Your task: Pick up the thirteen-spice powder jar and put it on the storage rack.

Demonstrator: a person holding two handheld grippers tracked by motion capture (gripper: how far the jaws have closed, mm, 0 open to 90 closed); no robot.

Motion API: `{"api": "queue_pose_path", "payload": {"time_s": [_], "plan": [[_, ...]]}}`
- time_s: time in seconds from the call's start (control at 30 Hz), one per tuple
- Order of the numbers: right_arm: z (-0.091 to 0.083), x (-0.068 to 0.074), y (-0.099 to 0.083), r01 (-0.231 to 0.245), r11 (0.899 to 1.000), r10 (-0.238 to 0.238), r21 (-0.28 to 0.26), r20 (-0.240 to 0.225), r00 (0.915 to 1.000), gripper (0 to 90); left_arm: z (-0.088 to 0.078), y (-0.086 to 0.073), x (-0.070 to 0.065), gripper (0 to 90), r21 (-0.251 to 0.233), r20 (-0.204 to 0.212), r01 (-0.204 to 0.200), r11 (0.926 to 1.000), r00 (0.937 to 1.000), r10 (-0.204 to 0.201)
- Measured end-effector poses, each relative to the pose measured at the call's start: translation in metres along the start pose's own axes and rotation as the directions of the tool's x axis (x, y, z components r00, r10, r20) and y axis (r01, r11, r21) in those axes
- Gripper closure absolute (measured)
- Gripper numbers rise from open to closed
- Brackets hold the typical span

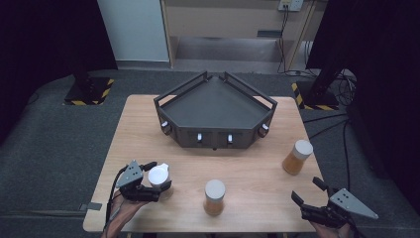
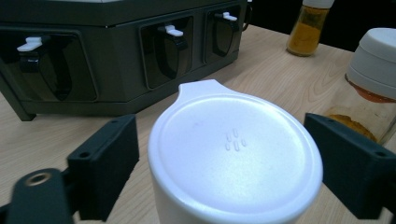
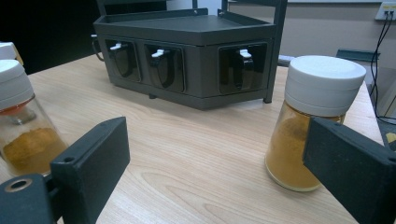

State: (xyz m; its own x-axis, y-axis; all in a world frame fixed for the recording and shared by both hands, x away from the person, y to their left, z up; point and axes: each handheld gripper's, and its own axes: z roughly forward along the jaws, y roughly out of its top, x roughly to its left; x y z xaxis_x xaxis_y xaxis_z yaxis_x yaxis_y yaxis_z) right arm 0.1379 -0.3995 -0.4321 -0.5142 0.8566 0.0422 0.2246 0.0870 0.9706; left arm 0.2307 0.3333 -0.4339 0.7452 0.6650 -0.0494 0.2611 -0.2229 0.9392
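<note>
A white-lidded jar (image 1: 158, 174) stands near the table's front left corner, and my left gripper (image 1: 161, 177) is around it. In the left gripper view its lid (image 2: 236, 149) sits between the two black jaws, with a thin gap at the left jaw and the right jaw close against its edge. A second jar (image 1: 214, 197) of orange powder stands at the front middle. A third jar (image 1: 297, 157) is to the right. My right gripper (image 1: 307, 190) hovers open at the front right, and that third jar (image 3: 313, 126) stands just beyond its right jaw.
A dark grey angled rack (image 1: 218, 130) with small white-handled drawers sits at the back middle of the wooden table (image 1: 257, 163). Its drawer fronts (image 2: 116, 60) (image 3: 187, 46) face both grippers. Cables and stand feet lie on the floor beyond.
</note>
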Motion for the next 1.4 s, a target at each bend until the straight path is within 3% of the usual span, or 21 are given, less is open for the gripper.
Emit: {"api": "queue_pose_path", "payload": {"time_s": [0.13, 0.23, 0.33, 0.67, 1.1, 1.4], "plan": [[0.0, 0.0, 0.0, 0.001, 1.0, -0.001, 0.0, -0.001, 1.0, 7.4, 0.002, -0.004, -0.001, 18.4, -0.004, -0.002, -0.011, 0.9999, 0.9999, 0.011], [0.0, 0.0, 0.0, 0.001, 1.0, -0.001, 0.0, 0.0, 1.0, 7.4, 0.002, -0.008, -0.001, 27.9, -0.013, -0.003, -0.03, 0.9995, 0.9996, 0.03], [0.0, 0.0, 0.0, 0.001, 1.0, -0.001, 0.0, 0.0, 1.0, 7.4, 0.002, -0.01, -0.004, 29.3, -0.024, -0.009, -0.055, 0.9982, 0.9985, 0.055], [0.0, 0.0, 0.0, 0.002, 1.0, -0.002, 0.001, -0.001, 1.0, 7.4, 0.002, -0.006, -0.004, 29.6, -0.027, -0.005, -0.07, 0.9972, 0.9976, 0.07], [0.0, 0.0, 0.0, -0.001, 1.0, 0.001, -0.001, -0.005, 1.0, 7.5, 0.005, 0.025, 0.002, 29.6, -0.06, 0.032, -0.055, 0.9967, 0.9979, 0.057], [0.001, -0.001, -0.001, -0.001, 1.0, 0.001, -0.004, -0.007, 1.0, 7.6, 0.013, 0.063, 0.005, 29.6, -0.072, 0.052, -0.067, 0.9952, 0.9962, 0.071]]}}
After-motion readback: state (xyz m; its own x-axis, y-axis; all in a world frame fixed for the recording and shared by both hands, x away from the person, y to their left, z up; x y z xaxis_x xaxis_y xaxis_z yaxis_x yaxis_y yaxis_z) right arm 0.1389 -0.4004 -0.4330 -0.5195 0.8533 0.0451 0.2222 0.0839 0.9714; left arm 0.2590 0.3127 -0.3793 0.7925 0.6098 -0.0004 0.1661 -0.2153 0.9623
